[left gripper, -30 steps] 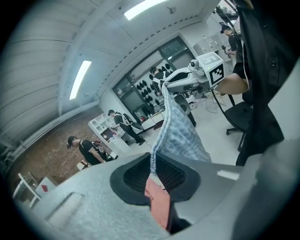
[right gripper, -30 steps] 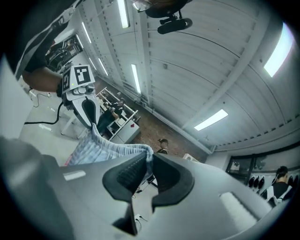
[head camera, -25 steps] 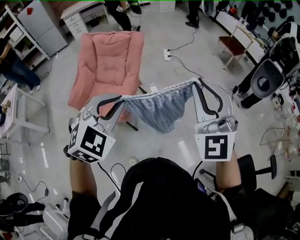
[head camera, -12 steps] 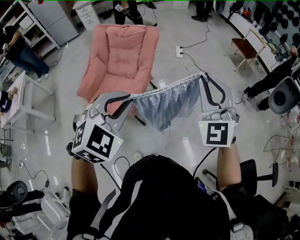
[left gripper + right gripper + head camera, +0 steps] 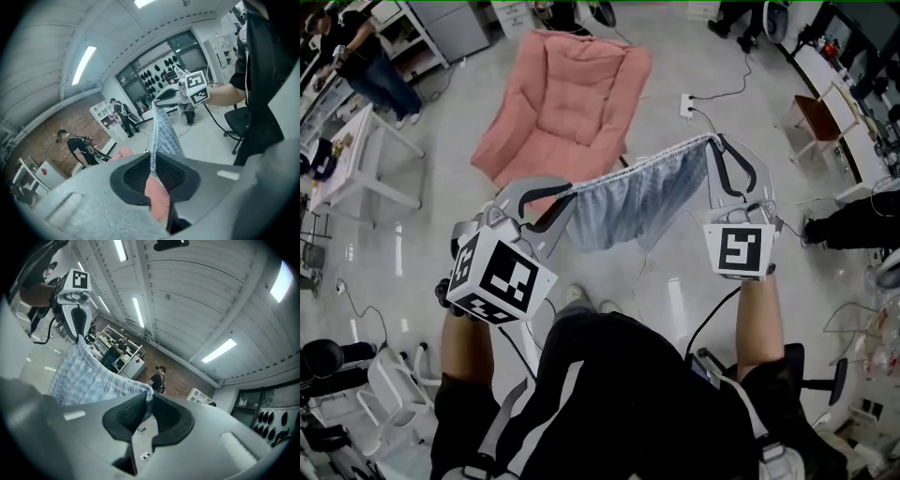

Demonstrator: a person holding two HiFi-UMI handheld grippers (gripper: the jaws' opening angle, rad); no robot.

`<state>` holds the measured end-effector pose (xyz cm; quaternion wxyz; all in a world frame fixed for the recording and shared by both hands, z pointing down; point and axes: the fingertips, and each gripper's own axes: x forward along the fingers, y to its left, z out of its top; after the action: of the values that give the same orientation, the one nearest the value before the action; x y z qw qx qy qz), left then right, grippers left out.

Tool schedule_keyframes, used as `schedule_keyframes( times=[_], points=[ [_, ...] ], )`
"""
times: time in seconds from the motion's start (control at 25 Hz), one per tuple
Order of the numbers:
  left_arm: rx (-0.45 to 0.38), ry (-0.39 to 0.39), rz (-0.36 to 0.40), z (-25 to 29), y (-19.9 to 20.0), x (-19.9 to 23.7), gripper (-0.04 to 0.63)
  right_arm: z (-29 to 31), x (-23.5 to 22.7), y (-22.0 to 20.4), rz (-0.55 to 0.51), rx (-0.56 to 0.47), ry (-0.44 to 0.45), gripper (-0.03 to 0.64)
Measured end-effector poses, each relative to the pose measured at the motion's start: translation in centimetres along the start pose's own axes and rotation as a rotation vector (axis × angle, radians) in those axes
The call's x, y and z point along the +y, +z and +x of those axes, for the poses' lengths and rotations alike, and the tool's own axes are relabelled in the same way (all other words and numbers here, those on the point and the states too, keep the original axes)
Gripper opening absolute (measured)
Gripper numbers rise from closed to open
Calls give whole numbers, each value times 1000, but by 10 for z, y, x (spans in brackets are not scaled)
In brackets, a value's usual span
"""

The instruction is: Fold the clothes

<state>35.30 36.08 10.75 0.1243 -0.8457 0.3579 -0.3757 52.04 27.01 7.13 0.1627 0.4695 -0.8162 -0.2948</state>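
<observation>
A pair of blue-and-white checked shorts (image 5: pixel 639 199) hangs in the air, its gathered waistband stretched between my two grippers. In the head view my left gripper (image 5: pixel 568 193) is shut on the waistband's left end, my right gripper (image 5: pixel 715 142) on its right end, higher and farther out. The left gripper view shows the cloth (image 5: pixel 165 132) running out of that gripper's closed jaws (image 5: pixel 152 158) toward the right gripper (image 5: pixel 161 99). In the right gripper view the waistband (image 5: pixel 101 375) leaves the closed jaws (image 5: pixel 149 402) toward the left gripper (image 5: pixel 78 320).
A pink armchair (image 5: pixel 564 98) stands on the floor beyond the shorts. A white table (image 5: pixel 358 161) is at the left, a power strip (image 5: pixel 686 103) with a cable lies behind, an office chair (image 5: pixel 828 377) sits at the lower right. People stand at the far left (image 5: pixel 373 58).
The view has swung, so the armchair sits further right in the head view. My right gripper has shifted with its end of the waistband. Both grips hold and the shorts stay stretched.
</observation>
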Motion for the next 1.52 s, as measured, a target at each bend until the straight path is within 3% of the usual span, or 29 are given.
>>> schedule_keyframes(
  times=[0.36,0.64,1.08,1.52],
  points=[
    [-37,-16,-6,8,-14,48,44,78,-6,24,-36,-50,-8,49],
    [-65,-14,26,16,-30,116,44,170,-13,58,-42,-110,-30,49],
    [-9,43,-106,29,-136,234,43,347,59,96,-53,-165,92,52],
    [131,179,-298,17,-234,299,43,463,157,126,-53,-273,327,52]
  ],
)
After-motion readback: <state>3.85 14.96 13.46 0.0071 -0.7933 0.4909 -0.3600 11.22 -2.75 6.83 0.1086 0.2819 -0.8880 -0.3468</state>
